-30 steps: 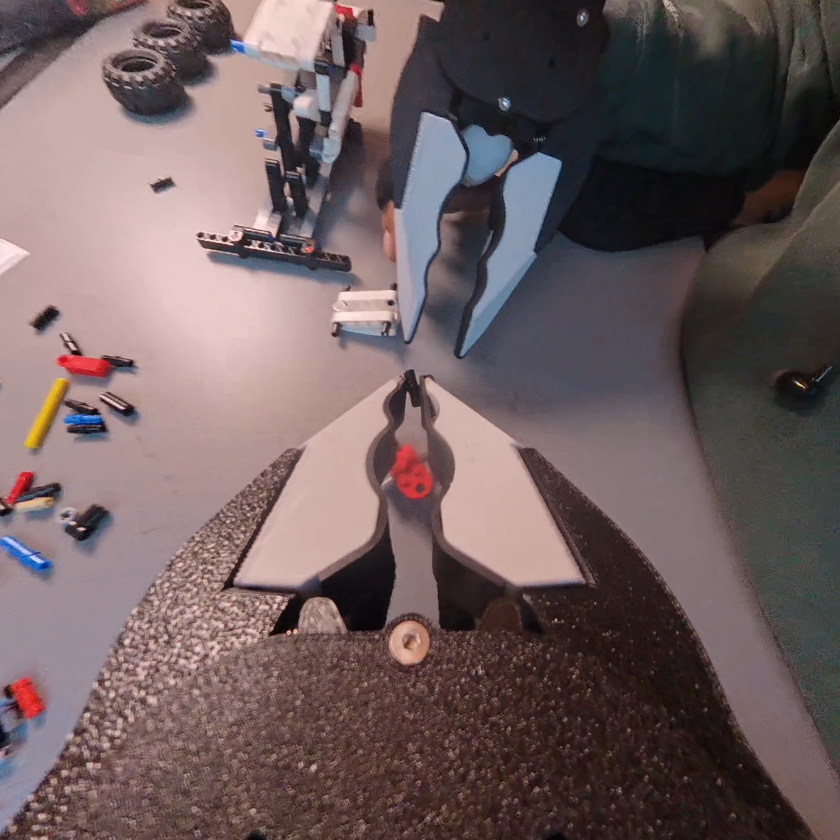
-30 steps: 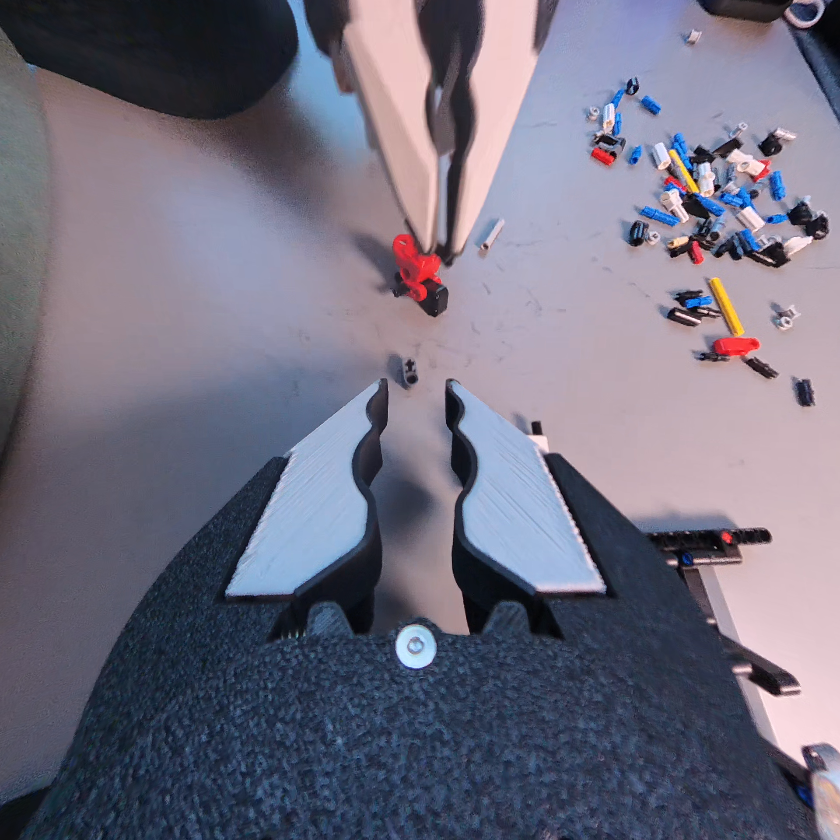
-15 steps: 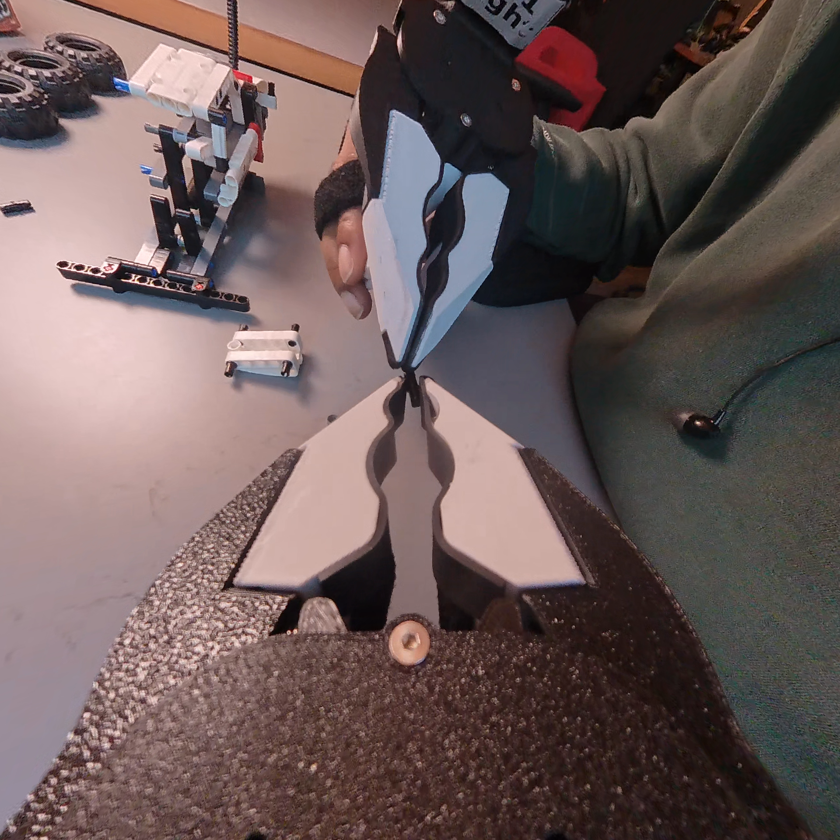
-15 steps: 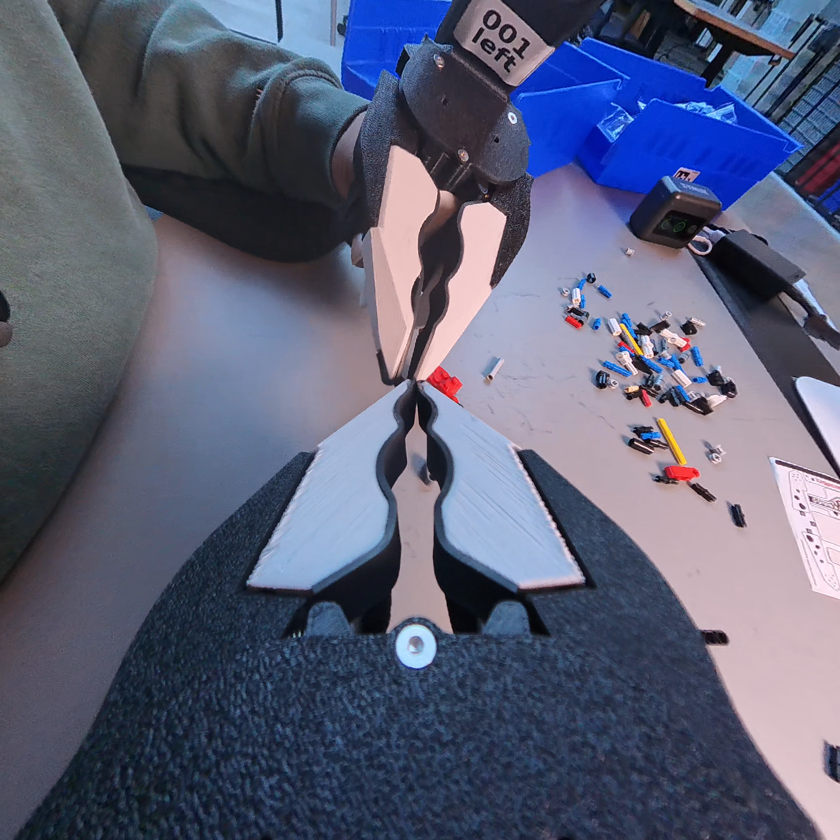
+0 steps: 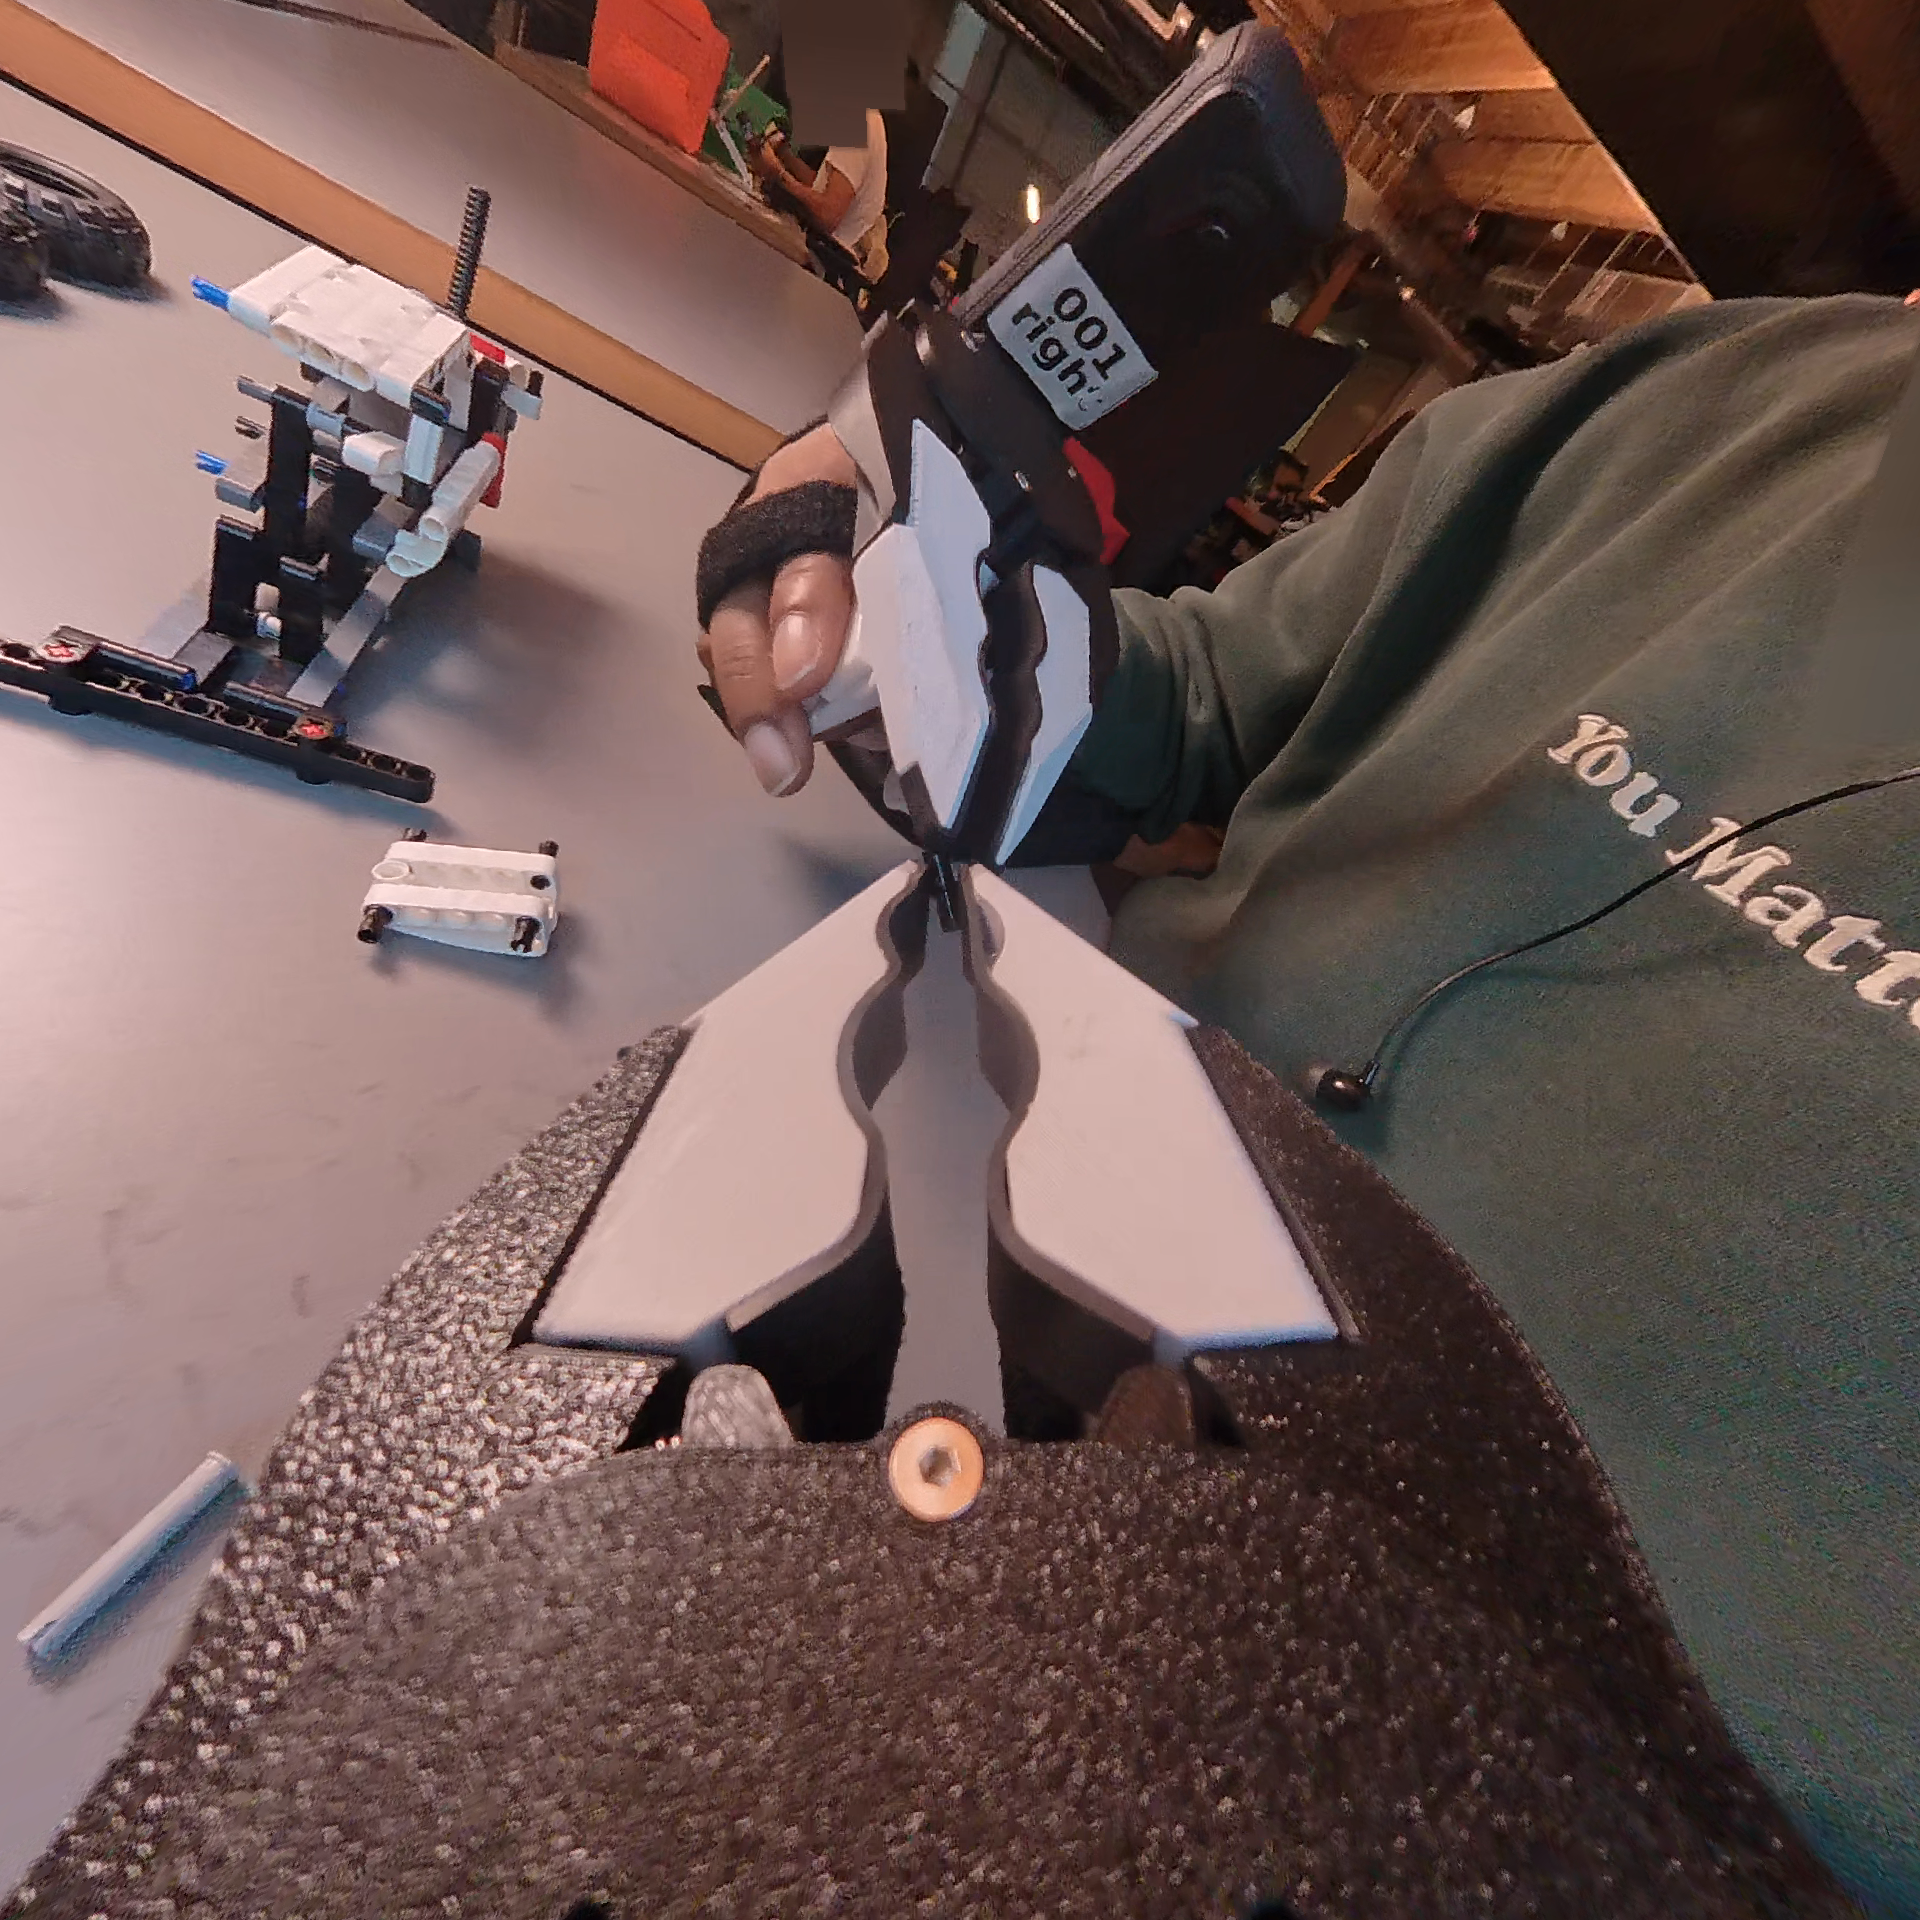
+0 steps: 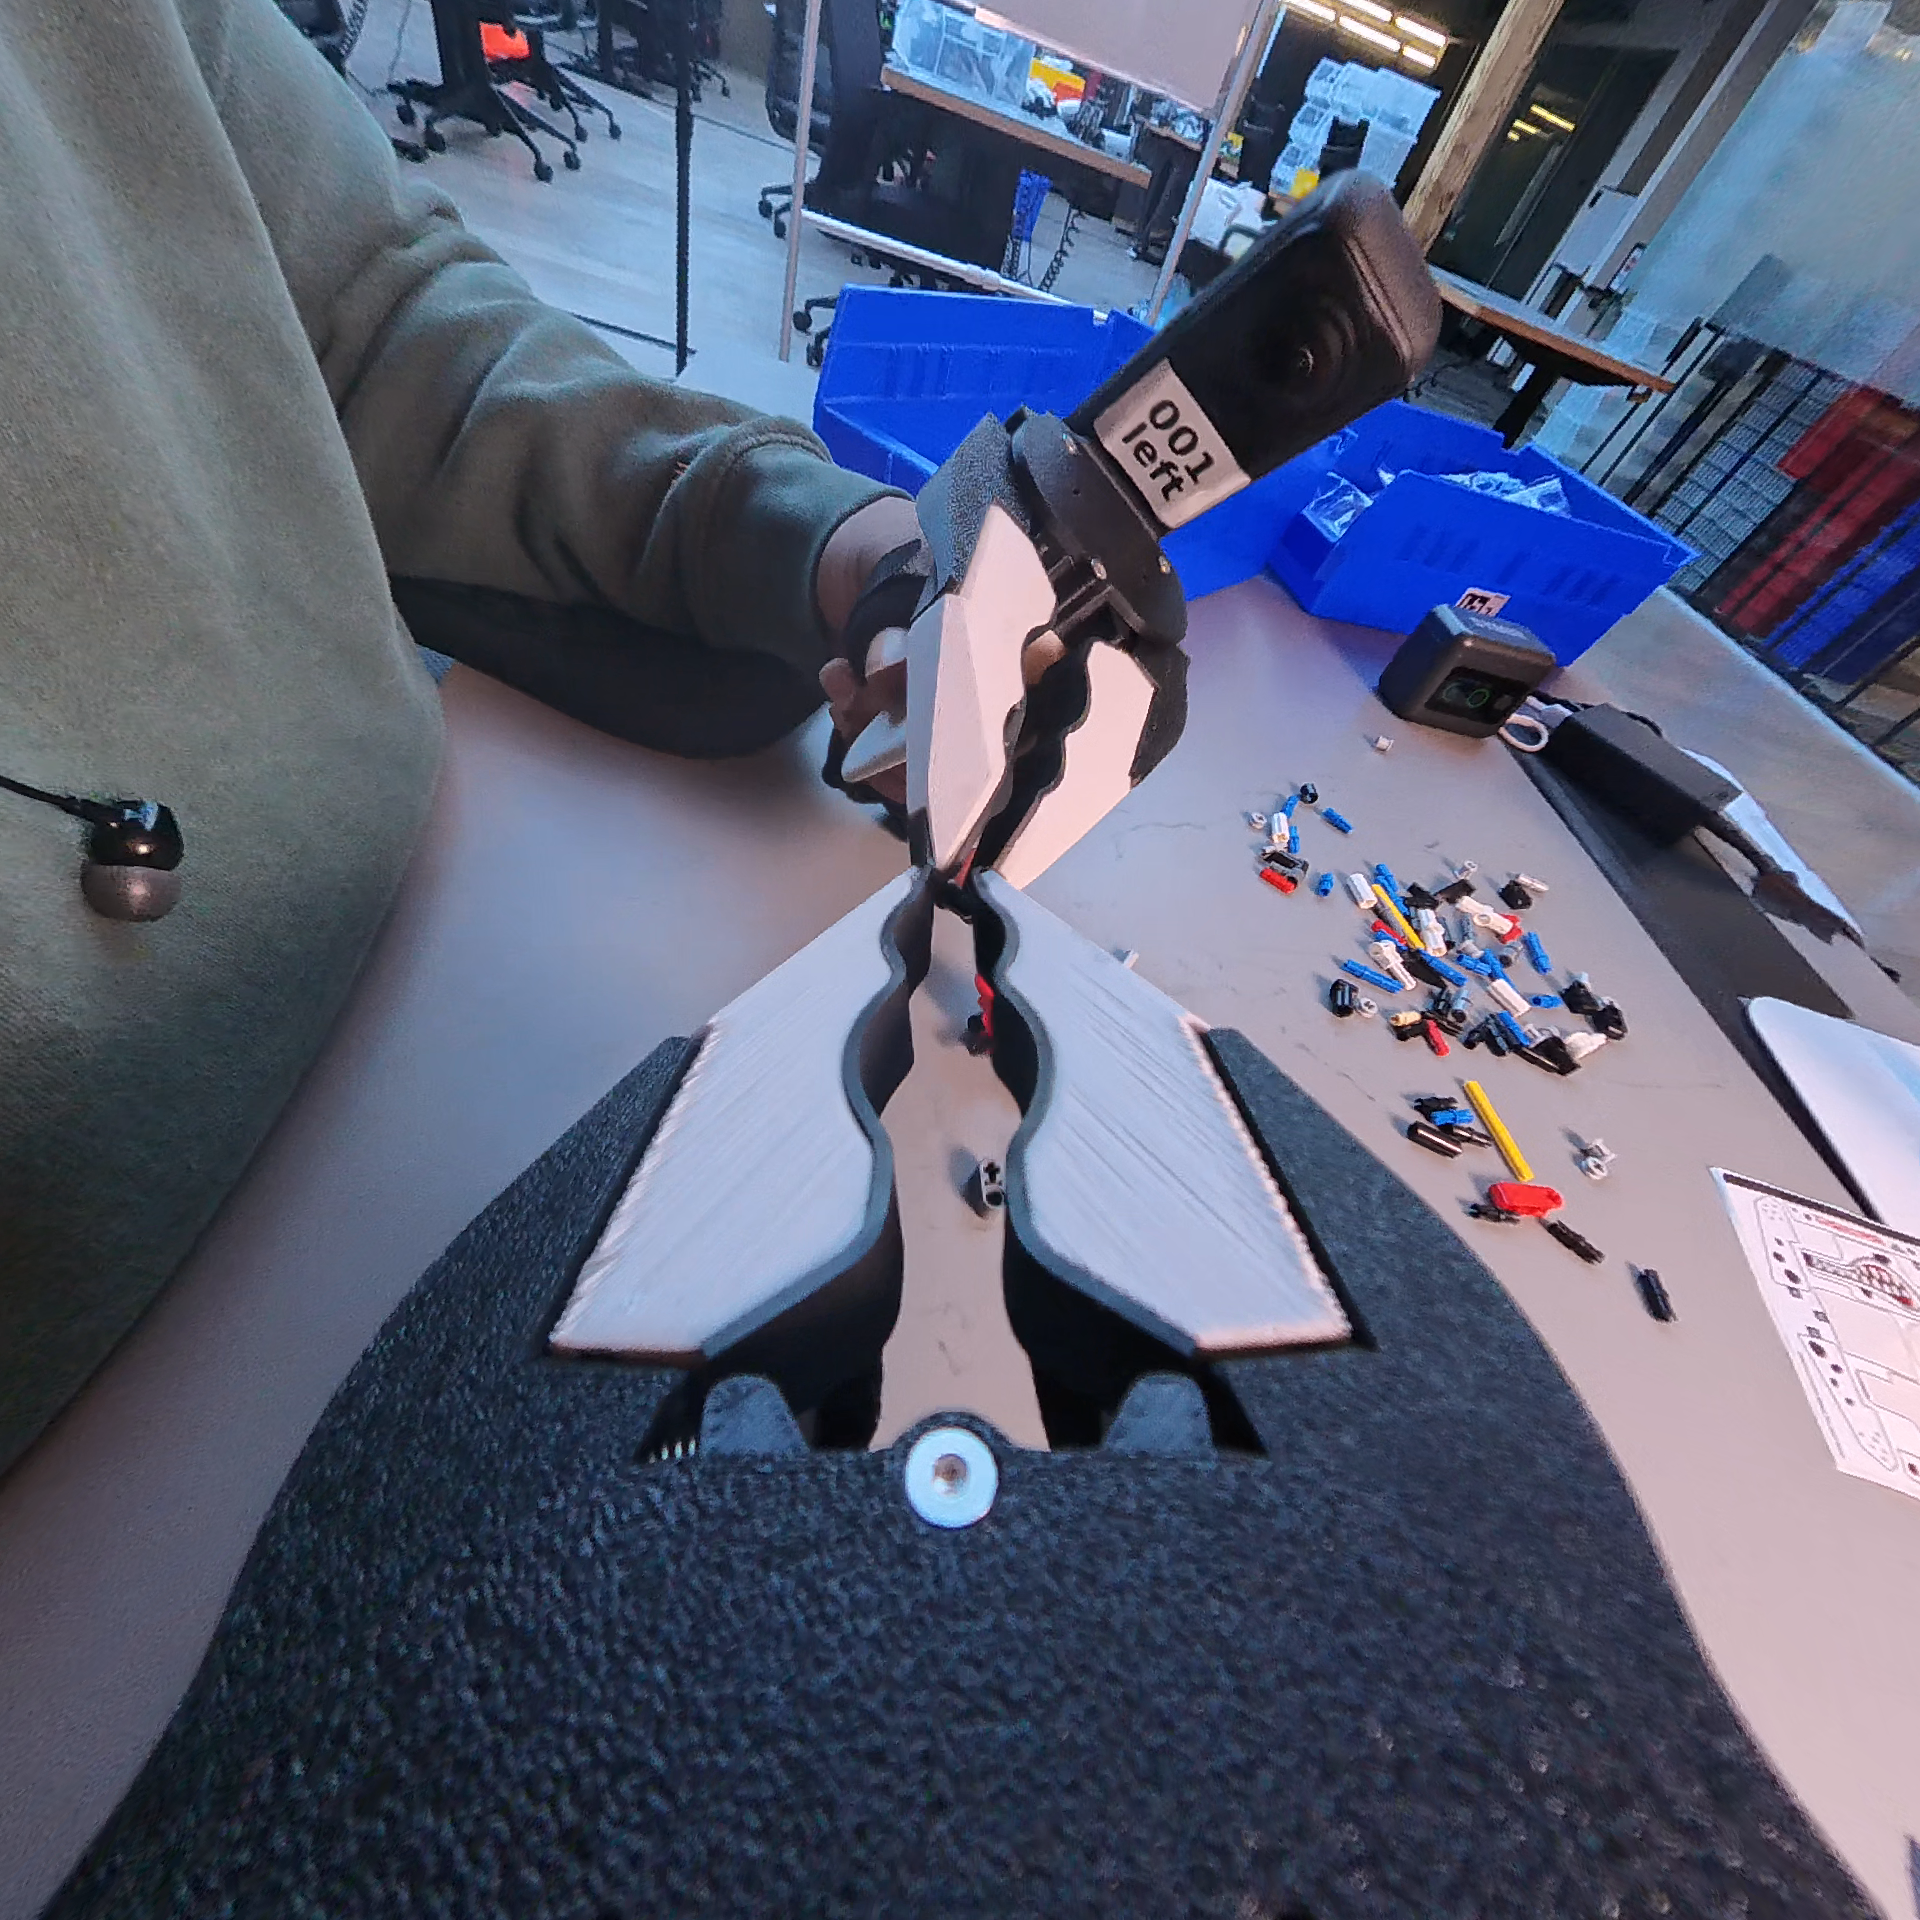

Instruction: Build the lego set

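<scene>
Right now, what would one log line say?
left gripper: shut on small black pin | right gripper: shut, fingers tip to tip | partial model: on table

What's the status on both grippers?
Left gripper and right gripper tip to tip above table, jaws closed on small black pin. Nothing between them.

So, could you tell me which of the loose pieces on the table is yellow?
The long thin yellow rod, lying just below the scattered pile; the others are blue, black, white or red.
</scene>
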The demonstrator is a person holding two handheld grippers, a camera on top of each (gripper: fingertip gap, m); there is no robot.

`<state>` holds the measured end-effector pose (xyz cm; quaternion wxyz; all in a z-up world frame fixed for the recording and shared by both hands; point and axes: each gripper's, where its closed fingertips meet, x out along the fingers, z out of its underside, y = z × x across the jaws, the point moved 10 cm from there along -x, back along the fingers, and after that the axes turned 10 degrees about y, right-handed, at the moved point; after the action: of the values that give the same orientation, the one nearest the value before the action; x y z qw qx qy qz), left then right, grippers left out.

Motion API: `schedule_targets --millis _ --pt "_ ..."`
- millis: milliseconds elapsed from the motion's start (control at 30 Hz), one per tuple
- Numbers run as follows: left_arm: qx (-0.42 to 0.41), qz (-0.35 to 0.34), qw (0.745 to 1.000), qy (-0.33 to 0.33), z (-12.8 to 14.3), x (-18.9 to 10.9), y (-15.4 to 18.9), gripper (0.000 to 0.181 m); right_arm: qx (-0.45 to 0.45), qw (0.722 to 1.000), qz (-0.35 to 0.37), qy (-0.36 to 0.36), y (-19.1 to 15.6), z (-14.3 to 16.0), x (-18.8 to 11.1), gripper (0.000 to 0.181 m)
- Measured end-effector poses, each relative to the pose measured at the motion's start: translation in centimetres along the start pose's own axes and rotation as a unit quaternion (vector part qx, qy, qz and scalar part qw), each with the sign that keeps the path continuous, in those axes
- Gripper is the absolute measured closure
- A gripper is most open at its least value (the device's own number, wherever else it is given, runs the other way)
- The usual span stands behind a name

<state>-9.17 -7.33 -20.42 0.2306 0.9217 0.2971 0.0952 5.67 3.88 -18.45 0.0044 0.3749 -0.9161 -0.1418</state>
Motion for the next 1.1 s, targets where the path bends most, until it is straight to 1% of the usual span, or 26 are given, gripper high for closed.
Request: schedule_targets --millis 100,300,500,733,933,1100 --pt "-0.024 0.019 1.000 0.004 0.0 0.0 0.0 0.176 -0.009 1.000 -0.003 -0.001 -0.2 -0.1 0.1 0.172" --pt "-0.071 0.051 0.996 -0.002 0.4 0.1 -0.1 0.177 -0.015 0.999 -0.028 -0.007 -0.7 -0.2 0.1 0.179" --pt "-0.085 0.053 0.995 0.003 0.4 0.0 -0.3 0.176 -0.013 1.000 -0.022 -0.005 -0.6 -0.2 0.1 0.179" --pt "-0.097 0.059 0.994 0.009 0.3 -0.1 -0.4 0.176 -0.019 1.000 -0.020 -0.009 -0.6 -0.1 0.1 0.173" --pt "-0.121 0.051 0.991 0.036 0.1 -0.4 -0.8 0.177 -0.062 0.998 0.020 -0.006 -0.4 -0.3 0.2 0.176" --pt "-0.195 0.059 0.974 0.103 -0.1 -0.8 -1.6 0.179 -0.127 0.989 0.078 -0.001 -0.4 -0.5 0.6 0.177"
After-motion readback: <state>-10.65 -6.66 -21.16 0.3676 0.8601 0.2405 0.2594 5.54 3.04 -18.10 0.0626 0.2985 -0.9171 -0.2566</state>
